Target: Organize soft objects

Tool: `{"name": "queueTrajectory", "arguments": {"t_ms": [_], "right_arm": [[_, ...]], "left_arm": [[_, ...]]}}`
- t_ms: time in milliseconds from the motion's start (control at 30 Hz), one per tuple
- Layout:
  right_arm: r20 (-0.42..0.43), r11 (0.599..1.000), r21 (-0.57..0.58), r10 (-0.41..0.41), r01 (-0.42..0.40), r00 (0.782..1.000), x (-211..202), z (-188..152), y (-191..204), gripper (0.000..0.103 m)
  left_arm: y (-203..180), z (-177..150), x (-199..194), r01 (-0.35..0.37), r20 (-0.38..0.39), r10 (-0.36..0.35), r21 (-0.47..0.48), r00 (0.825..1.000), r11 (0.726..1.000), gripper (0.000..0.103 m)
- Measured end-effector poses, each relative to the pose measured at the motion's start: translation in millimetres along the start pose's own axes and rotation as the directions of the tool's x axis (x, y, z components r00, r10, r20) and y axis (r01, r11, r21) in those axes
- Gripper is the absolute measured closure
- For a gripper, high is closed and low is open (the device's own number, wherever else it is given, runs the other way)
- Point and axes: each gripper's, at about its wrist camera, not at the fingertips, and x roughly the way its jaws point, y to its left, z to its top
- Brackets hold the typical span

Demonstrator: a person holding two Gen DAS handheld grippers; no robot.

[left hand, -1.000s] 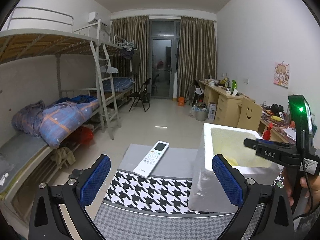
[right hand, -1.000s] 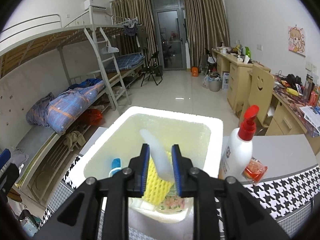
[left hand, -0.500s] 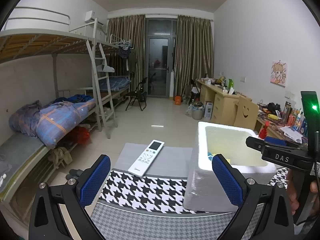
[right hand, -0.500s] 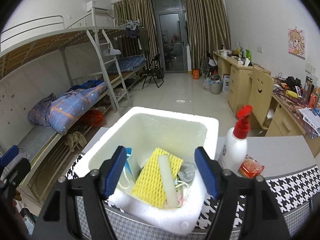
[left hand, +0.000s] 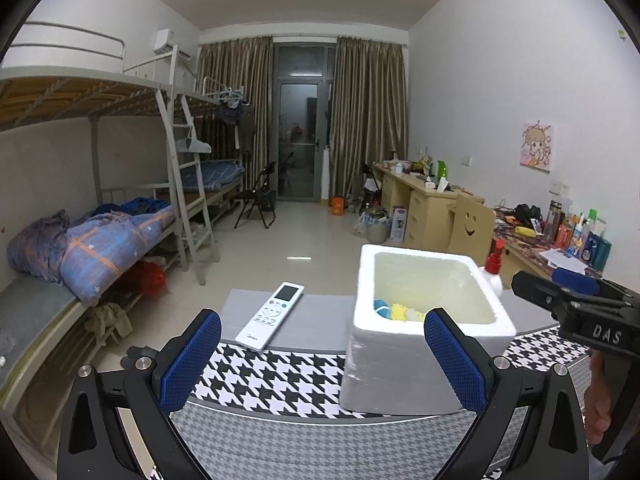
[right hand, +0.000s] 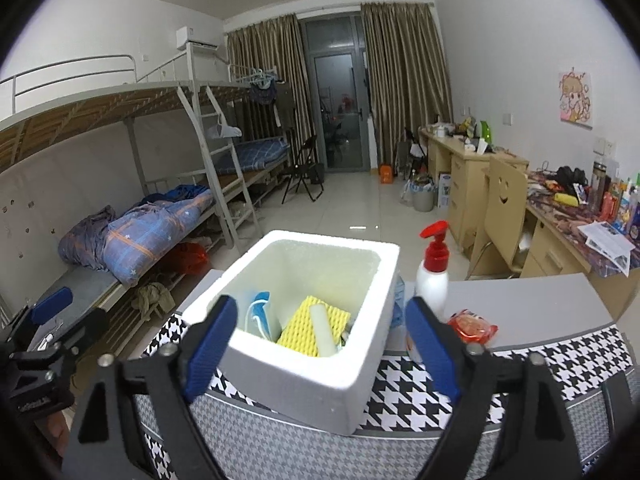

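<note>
A white foam box point(right hand: 308, 384) stands on the table. Inside it lie a yellow sponge point(right hand: 298, 326), a white foam roll point(right hand: 325, 334) and a blue and white soft item point(right hand: 258, 314). My right gripper point(right hand: 322, 342) hovers just before the box's near wall. Its jaws are opening and nothing is pressed between the blue pads. It also shows at the right of the left wrist view, as the right gripper point(left hand: 576, 308). My left gripper point(left hand: 322, 360) is open and empty, left of the box point(left hand: 420, 356) and above the checked cloth.
A white remote control point(left hand: 270, 316) lies left of the box. A pump bottle with a red top point(right hand: 432, 280) and an orange packet point(right hand: 472, 326) sit to its right. The table point(left hand: 280, 376) has a houndstooth cloth. Bunk beds stand left, desks right.
My right gripper let go of the yellow sponge and white roll, which now lie in the box. It opened wide and drew back. The left gripper drew back a little.
</note>
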Motion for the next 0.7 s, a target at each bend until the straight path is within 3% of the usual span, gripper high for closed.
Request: {"name": "queueTrajectory", "arguments": {"t_ms": [700], "right_arm": [[0.113, 1.0, -0.016, -0.014, 0.016, 0.994, -79, -30, -1, 0.006]], "left_arm": [[-37, -20, -62, 0.115, 0.049, -0.117, 0.028, 0.992, 0.993, 0.001]]}}
